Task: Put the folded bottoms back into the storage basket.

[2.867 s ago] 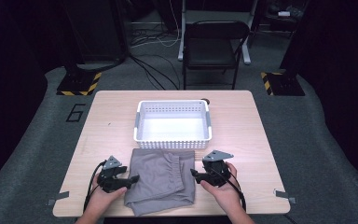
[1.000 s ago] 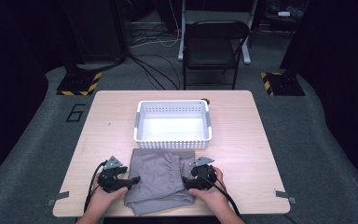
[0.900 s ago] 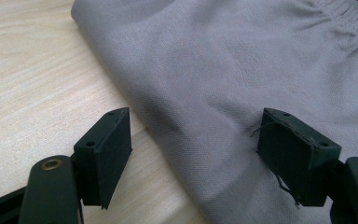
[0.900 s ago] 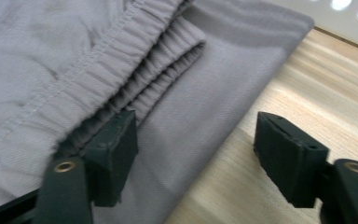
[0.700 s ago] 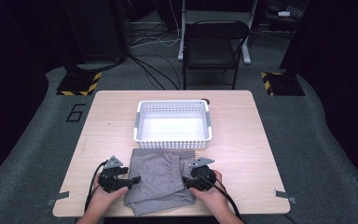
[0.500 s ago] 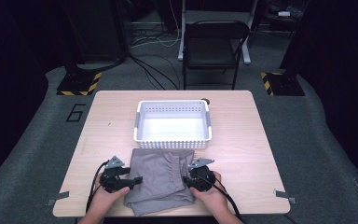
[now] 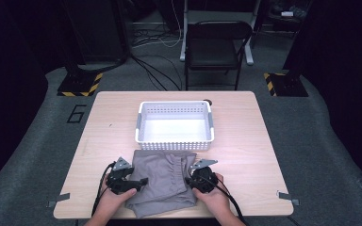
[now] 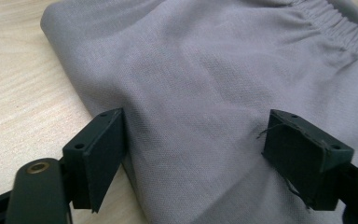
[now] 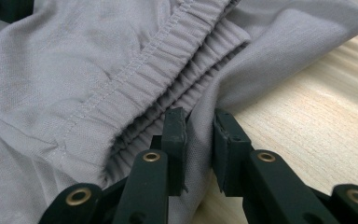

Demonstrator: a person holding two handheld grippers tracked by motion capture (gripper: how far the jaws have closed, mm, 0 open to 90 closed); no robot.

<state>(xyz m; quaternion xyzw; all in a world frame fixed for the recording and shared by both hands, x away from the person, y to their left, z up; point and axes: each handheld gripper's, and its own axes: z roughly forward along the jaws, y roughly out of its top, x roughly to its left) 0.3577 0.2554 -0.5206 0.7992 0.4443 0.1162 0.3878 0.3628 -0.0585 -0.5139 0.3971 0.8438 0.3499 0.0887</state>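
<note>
Grey shorts (image 7: 162, 181) with an elastic waistband lie folded on the wooden table (image 7: 245, 132) near its front edge. My left gripper (image 7: 143, 181) rests at their left edge. In the left gripper view its jaws (image 8: 191, 154) stand wide apart over the cloth (image 8: 205, 70), having just been opening, and nothing is pinched. My right gripper (image 7: 188, 181) is at the shorts' right edge. In the right gripper view its jaws (image 9: 198, 135) have just been closing and pinch a fold of the grey cloth (image 9: 74, 70) beside the waistband.
A white perforated basket (image 7: 174, 143) stands empty just beyond the shorts at the table's middle. Bare tabletop (image 9: 317, 112) lies right of the shorts. A dark folding chair (image 7: 219, 44) stands behind the table, with cables on the floor.
Since the earliest frame the right hand has shifted left onto the shorts' right edge. Over the last second both hands have stayed nearly where they were.
</note>
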